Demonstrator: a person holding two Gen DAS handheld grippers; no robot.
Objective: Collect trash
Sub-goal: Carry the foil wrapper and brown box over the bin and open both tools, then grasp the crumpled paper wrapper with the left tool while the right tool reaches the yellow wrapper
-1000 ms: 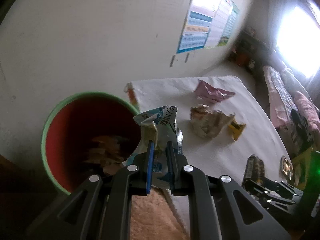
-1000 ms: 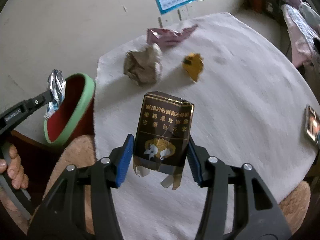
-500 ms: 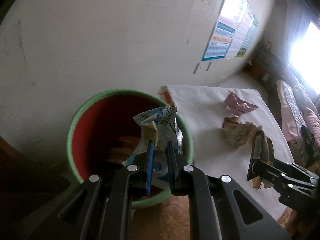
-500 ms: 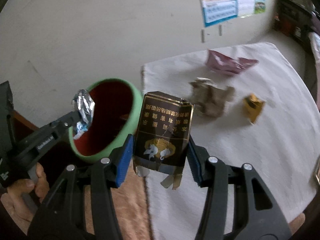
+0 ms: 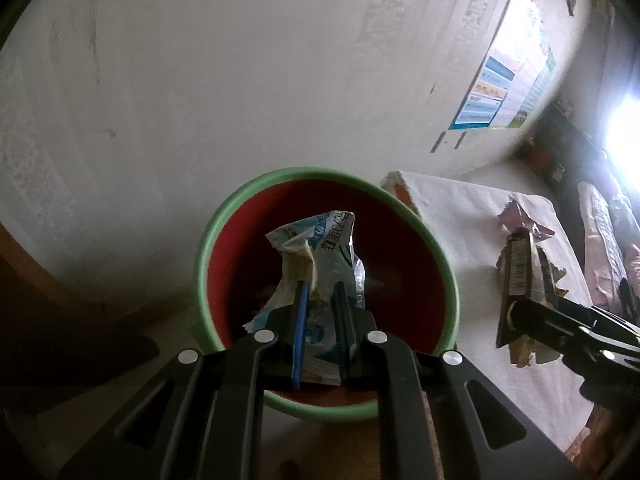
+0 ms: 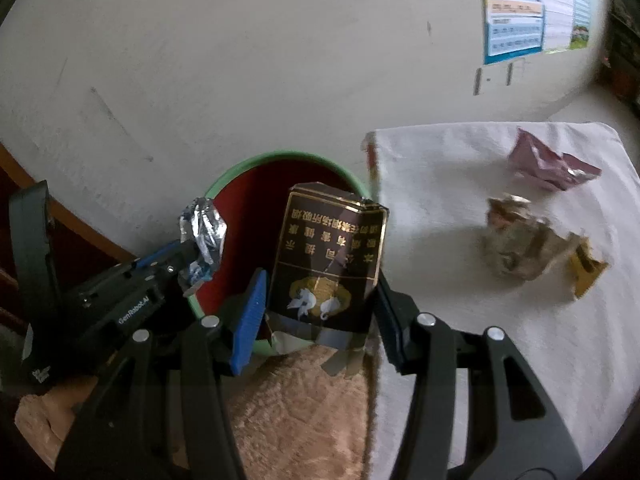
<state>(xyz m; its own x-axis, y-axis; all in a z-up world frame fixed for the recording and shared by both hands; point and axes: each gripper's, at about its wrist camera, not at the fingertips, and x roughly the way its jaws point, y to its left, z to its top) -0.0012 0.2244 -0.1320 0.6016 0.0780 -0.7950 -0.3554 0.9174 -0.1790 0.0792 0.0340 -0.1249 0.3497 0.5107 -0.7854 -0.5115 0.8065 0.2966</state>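
Change: your left claw [image 5: 318, 304], clamped on the snack wrapper [image 5: 320, 256], now hangs over the red bin [image 5: 408, 276] | your right claw [image 6: 318, 308] grips the cigarette pack [image 6: 328, 256], arriving at the rim | next: release both | three scraps remain on the bench [image 6: 440, 184].

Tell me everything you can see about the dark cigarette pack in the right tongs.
The cigarette pack is a dark brown soft pack with gold edging, gold characters and a white crane emblem. Its clear wrap hangs torn below. It stands roughly upright, clamped by its sides between the right tongs, in front of the green-rimmed bin.
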